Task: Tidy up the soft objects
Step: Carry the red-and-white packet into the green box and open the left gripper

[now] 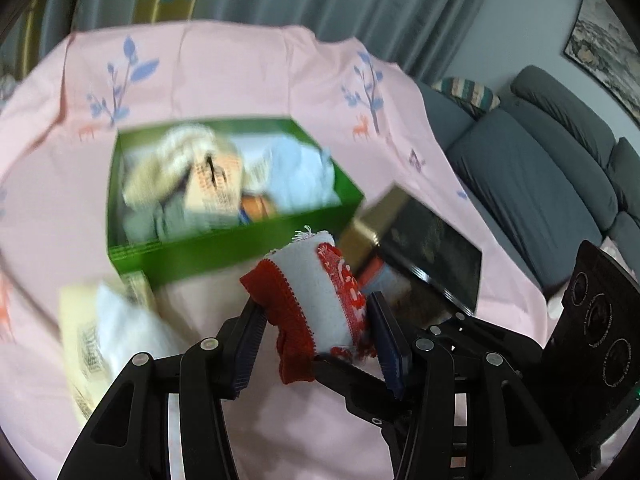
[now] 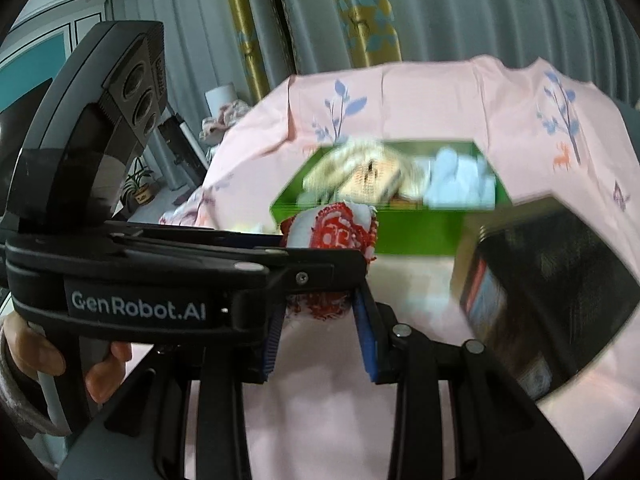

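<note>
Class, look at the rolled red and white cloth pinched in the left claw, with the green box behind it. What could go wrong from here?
1. The rolled cloth is held by the left claw only at its lower part, so it may unroll or slip.
2. The green box already looks full, so the cloth may not settle inside.
3. The right claw sits close underneath; they could collide.

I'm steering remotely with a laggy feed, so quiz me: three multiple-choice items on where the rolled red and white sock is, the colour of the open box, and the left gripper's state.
1. Where is the red and white sock?
A. inside the box
B. between the left gripper's fingers
C. on the sofa

2. What colour is the open box?
A. green
B. blue
C. yellow

3. The left gripper is:
A. wide open, empty
B. out of view
C. shut on the sock

Answers: 1 B, both pads press its sides; 2 A, its walls are green; 3 C, its fingers pinch the roll above the pink cloth.
</note>
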A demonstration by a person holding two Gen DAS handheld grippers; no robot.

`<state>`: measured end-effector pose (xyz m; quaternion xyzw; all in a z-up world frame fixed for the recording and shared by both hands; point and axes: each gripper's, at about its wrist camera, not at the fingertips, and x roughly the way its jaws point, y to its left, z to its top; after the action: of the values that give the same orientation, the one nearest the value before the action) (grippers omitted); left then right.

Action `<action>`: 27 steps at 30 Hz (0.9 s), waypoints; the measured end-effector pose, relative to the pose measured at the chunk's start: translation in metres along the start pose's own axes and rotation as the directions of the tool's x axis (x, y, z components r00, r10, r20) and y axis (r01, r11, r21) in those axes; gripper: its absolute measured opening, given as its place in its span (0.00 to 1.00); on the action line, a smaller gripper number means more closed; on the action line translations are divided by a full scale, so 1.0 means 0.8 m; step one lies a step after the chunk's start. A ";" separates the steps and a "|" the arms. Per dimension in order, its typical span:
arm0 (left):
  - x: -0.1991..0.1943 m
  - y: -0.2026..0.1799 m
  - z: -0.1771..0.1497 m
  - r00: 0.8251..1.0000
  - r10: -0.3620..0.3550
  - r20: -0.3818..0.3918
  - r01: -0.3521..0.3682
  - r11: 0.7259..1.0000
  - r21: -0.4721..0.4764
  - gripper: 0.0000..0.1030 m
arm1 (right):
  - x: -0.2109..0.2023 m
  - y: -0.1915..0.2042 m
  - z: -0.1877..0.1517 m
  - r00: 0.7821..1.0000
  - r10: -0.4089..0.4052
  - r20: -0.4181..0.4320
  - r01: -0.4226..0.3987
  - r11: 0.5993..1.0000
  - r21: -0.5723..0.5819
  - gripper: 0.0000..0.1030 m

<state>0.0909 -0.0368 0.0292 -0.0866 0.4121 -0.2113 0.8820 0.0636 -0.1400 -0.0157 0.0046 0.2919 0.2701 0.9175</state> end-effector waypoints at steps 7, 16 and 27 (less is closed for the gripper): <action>0.008 0.008 0.064 0.998 0.024 0.062 -0.026 0.999 0.033 0.51 | 0.021 -0.017 0.064 0.998 -0.022 0.052 0.023 1.000 -0.009 0.32; 0.060 0.023 0.128 0.998 0.044 0.036 -0.045 0.998 0.031 0.51 | 0.070 -0.055 0.119 0.997 -0.066 0.026 0.063 0.995 0.080 0.32; 0.125 0.044 0.146 0.997 0.070 -0.041 -0.070 0.997 0.019 0.51 | 0.134 -0.090 0.124 0.993 -0.100 -0.066 0.110 0.982 0.157 0.32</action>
<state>0.2480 -0.0519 0.0242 -0.0602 0.4312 -0.1856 0.8809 0.2256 -0.1331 -0.0026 0.0550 0.3391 0.1970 0.9182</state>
